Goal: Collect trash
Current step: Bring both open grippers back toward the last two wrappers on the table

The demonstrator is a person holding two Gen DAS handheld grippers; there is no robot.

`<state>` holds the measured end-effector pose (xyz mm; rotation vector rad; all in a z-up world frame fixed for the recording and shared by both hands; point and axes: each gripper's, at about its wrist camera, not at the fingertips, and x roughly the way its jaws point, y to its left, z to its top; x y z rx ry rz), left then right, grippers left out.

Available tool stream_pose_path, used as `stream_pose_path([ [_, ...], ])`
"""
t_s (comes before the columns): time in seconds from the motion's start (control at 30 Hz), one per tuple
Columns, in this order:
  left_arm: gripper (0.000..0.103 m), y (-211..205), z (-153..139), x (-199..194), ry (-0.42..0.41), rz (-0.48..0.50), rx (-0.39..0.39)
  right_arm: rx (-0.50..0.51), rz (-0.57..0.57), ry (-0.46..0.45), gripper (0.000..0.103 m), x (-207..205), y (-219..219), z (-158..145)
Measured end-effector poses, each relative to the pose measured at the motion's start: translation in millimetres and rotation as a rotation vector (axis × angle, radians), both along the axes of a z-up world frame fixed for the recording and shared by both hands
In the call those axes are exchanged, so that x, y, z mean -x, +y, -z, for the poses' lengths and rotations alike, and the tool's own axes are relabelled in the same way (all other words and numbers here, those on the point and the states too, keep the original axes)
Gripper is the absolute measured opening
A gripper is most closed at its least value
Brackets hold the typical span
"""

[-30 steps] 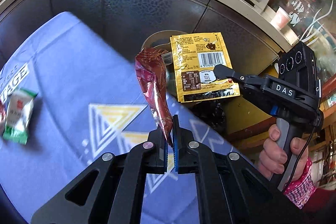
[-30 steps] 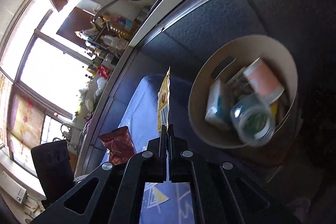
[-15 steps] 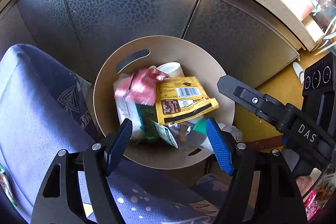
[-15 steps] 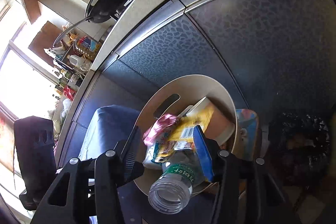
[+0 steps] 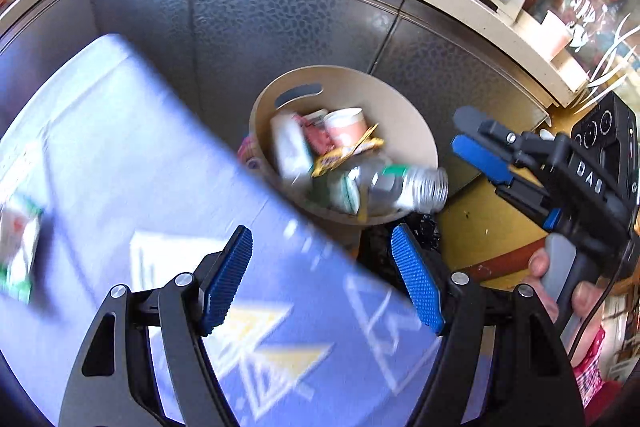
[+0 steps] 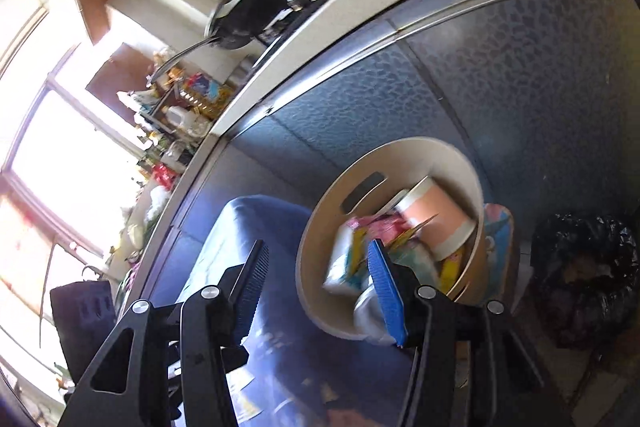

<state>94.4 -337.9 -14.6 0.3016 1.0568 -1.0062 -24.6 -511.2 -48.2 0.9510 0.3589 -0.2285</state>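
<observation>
A round beige bin (image 5: 404, 107) stands on the floor beside the blue cloth table (image 5: 100, 155). It holds a yellow wrapper (image 5: 348, 151), a pink wrapper, a paper cup (image 5: 346, 121) and a clear plastic bottle (image 5: 404, 183). It also shows in the right wrist view (image 6: 400, 155). My left gripper (image 5: 322, 275) is open and empty above the table edge, near the bin. My right gripper (image 6: 320, 285) is open and empty; it also shows in the left wrist view (image 5: 476, 143), right of the bin. A green and white wrapper (image 5: 18, 251) lies on the cloth at far left.
Dark cabinet doors (image 5: 280, 23) under a pale counter stand behind the bin. A black rubbish bag (image 6: 584, 275) lies on the floor to the right of the bin. Pans and a glass lid sit on the counter.
Both grippers opened and let the red and yellow wrappers fall into the bin. Since then both have drawn back from the bin, the left toward the table.
</observation>
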Motion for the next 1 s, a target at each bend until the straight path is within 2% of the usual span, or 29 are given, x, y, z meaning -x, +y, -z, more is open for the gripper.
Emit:
stream_pose_path([
  [0.23, 0.073, 89, -7, 16, -0.055, -0.124, 0.001, 0.025, -0.075, 0.016, 0.053, 4, 54, -7],
  [0.47, 0.073, 159, -12, 22, -0.13, -0.231, -0.011, 0.048, -0.152, 0.07, 0.053, 3, 107, -9],
  [0.73, 0.073, 229, -8, 10, -0.148, -0.364, 0.0, 0.097, -0.231, 0.114, 0.053, -18, 155, -20],
  [1.0, 0.073, 295, 6, -5, -0.188, -0.514, -0.042, 0.151, -0.331, 0.146, 0.053, -50, 204, -28],
])
